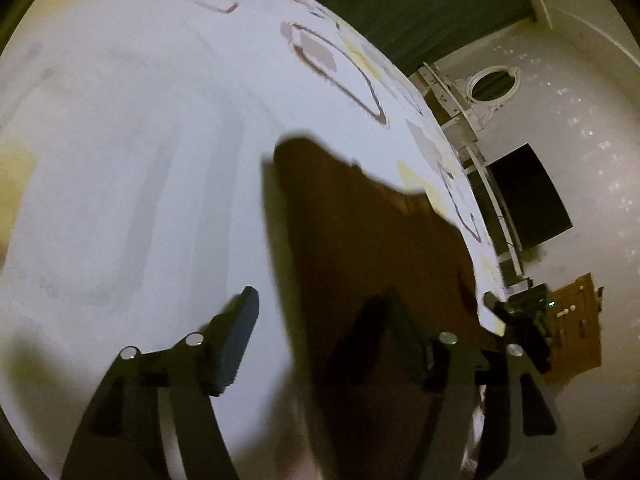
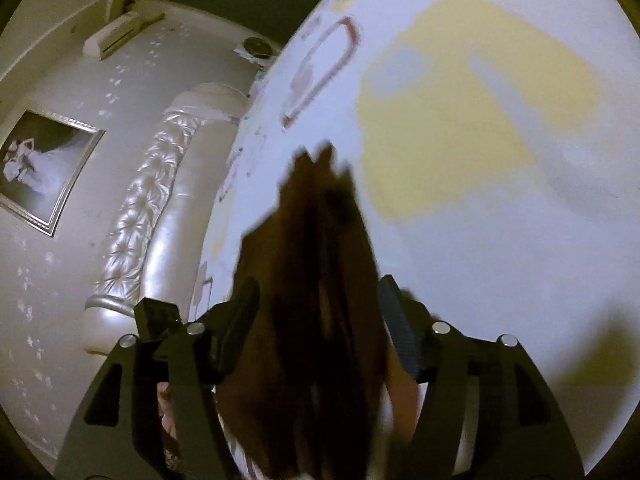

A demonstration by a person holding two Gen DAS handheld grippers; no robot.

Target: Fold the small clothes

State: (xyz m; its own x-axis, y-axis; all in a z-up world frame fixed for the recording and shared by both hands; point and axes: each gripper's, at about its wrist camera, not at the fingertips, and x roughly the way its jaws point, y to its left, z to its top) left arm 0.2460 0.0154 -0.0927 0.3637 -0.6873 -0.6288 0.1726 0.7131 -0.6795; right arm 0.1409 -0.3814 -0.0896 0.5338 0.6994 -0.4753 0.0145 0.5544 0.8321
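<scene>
A dark brown garment (image 1: 360, 240) lies in a bunched strip on the white patterned bedsheet (image 1: 120, 140), near the sheet's right edge. My left gripper (image 1: 320, 316) is open just above it; the left finger (image 1: 240, 332) is over bare sheet and the right finger (image 1: 400, 320) is over the cloth. In the right wrist view the same brown garment (image 2: 316, 280) runs in blurred folds between the wide-apart fingers of my right gripper (image 2: 316, 304), which is open. I cannot tell whether the cloth brushes a pad. The other gripper's dark tip (image 1: 520, 320) shows past the bed's edge.
A pearly tufted headboard (image 2: 136, 208) runs along the bed's left side, with a framed picture (image 2: 44, 172) on the wall behind. In the left wrist view a dark screen (image 1: 528, 196), an oval mirror (image 1: 492, 84) and a wooden door (image 1: 576, 320) stand beyond the bed's edge.
</scene>
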